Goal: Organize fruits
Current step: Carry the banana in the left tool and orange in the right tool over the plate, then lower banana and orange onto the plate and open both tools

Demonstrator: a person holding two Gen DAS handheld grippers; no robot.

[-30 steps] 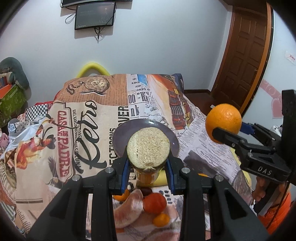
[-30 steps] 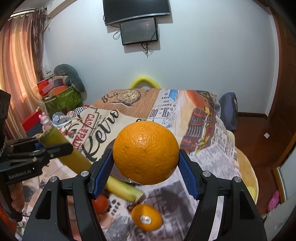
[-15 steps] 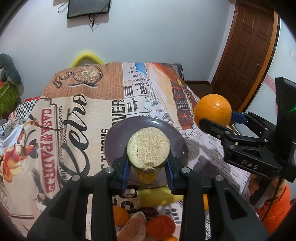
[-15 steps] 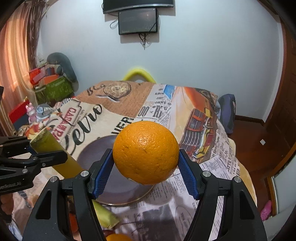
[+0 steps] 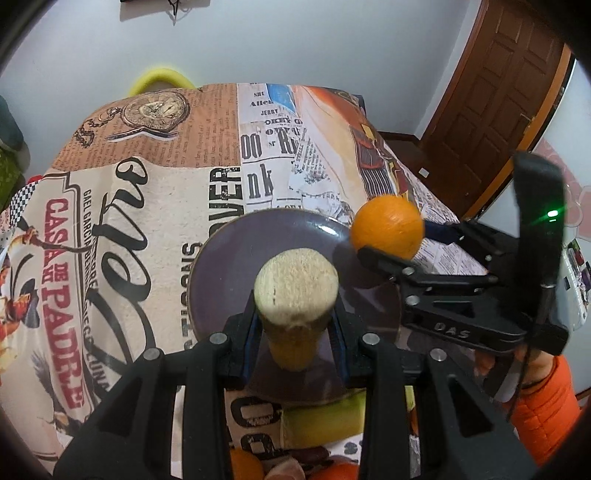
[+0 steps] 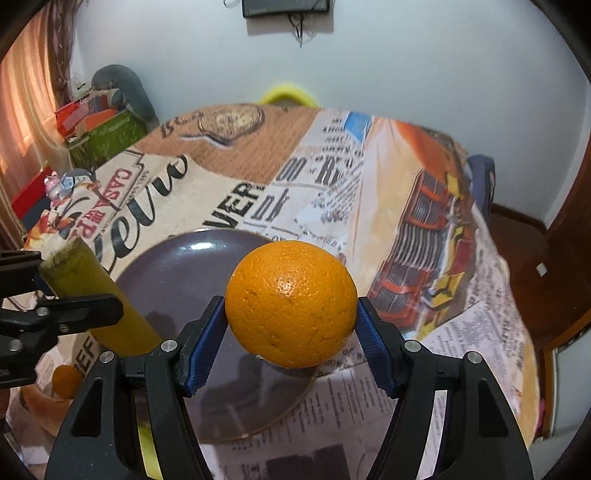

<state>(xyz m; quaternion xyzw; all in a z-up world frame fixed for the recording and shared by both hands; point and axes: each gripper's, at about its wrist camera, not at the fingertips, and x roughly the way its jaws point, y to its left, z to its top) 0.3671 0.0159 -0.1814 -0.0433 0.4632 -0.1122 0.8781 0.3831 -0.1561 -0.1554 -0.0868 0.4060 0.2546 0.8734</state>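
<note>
Beside the orange (image 5: 386, 226), right claw (image 5: 391, 240) reads "DAS".

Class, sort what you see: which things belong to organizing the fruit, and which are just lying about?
Job: orange in right tool; sugarcane piece in left tool; purple plate.
Lying about: printed tablecloth; wall screen; green box.

Orange (image 6: 291, 303) above plate (image 6: 177, 266) rim, cane (image 6: 99, 299) left, perhaps overhanging plate
</note>
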